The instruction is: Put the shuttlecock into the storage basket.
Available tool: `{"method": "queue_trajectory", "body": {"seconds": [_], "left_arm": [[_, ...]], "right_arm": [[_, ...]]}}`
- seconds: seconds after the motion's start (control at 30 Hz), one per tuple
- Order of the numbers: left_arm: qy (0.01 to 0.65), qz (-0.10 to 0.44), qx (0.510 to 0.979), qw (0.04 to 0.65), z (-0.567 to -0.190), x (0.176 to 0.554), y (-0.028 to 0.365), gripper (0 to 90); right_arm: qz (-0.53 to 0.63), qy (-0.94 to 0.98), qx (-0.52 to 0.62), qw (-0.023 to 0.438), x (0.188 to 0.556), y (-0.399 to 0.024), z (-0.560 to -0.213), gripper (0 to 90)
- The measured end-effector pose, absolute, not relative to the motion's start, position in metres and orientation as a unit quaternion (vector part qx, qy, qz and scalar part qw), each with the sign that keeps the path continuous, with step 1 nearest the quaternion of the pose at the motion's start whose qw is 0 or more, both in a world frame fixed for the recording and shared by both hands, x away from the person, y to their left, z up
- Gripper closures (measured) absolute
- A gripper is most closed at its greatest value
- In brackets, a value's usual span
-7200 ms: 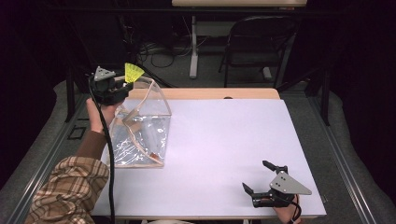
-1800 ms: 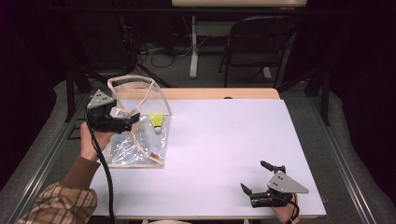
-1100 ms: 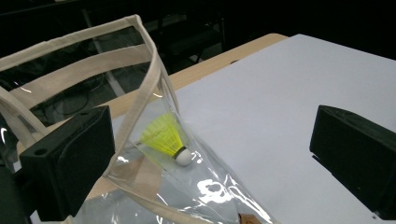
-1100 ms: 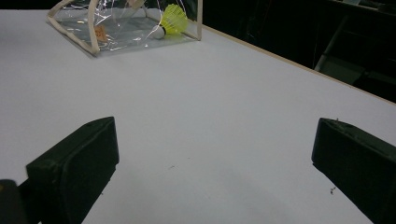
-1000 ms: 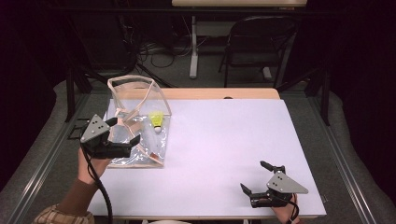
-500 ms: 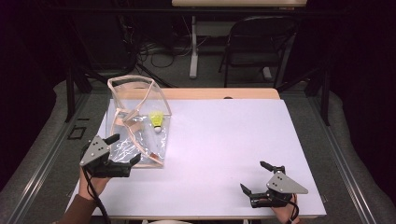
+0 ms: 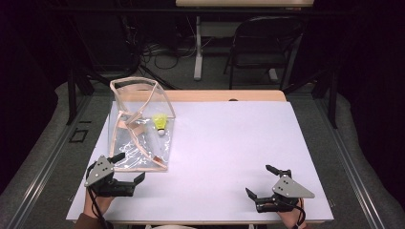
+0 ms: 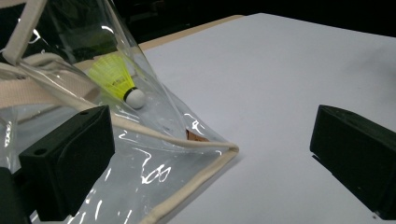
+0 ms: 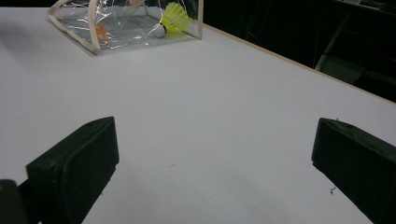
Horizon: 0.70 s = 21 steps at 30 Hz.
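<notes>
your left gripper (image 7: 125,168) sits low at the near left of the counter (image 7: 229,143), its jaws spread wide with nothing between them. just ahead of those jaws lies the clear bag (image 7: 138,126), a see-through pouch edged with pale tape; in the left gripper view its near corner (image 8: 224,151) reaches into the gap between your jaws, closer to the left jaw, and rests flat on the white surface, touching neither jaw as far as you can tell. the bag's far end stands up with its mouth open, and its straps fold down inside. within the bag, beyond your left jaws and a little toward the right jaw's side, lies the yellow shuttlecock (image 8: 116,81), on its side with its white cork tip pointing toward you and the feathered skirt pointing away. your right gripper (image 7: 264,183) rests at the near right of the counter, well apart from the bag, jaws also spread wide and holding nothing; bare white surface lies between them. from the right gripper view the bag and the shuttlecock (image 9: 173,18) sit far ahead of those jaws and off toward the left jaw's side. your hand (image 7: 289,217) holds the right gripper from behind.
</notes>
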<state>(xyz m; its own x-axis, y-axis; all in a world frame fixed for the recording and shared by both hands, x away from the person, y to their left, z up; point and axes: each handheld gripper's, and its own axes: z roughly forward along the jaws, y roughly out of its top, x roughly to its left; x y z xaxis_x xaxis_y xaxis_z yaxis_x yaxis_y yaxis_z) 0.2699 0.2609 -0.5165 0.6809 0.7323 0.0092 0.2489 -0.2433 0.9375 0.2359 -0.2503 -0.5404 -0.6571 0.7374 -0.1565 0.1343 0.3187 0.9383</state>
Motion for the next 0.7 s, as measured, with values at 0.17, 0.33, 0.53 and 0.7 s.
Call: {"method": "queue_trajectory", "body": {"seconds": [0.17, 0.33, 0.53, 0.7], "left_arm": [[0.325, 0.227, 0.752, 0.526, -0.530, 0.265, 0.262, 0.0], [0.322, 0.227, 0.752, 0.529, -0.540, 0.262, 0.261, 0.0], [0.318, 0.230, 0.753, 0.528, -0.548, 0.262, 0.260, 0.0], [0.325, 0.227, 0.745, 0.537, -0.549, 0.263, 0.263, 0.0]], "right_arm": [[0.507, 0.756, 0.288, 0.297, 0.236, -0.250, -0.541, 0.1], [0.507, 0.757, 0.288, 0.297, 0.236, -0.250, -0.541, 0.1], [0.505, 0.758, 0.287, 0.297, 0.236, -0.250, -0.541, 0.1], [0.505, 0.759, 0.284, 0.296, 0.236, -0.250, -0.541, 0.1]]}}
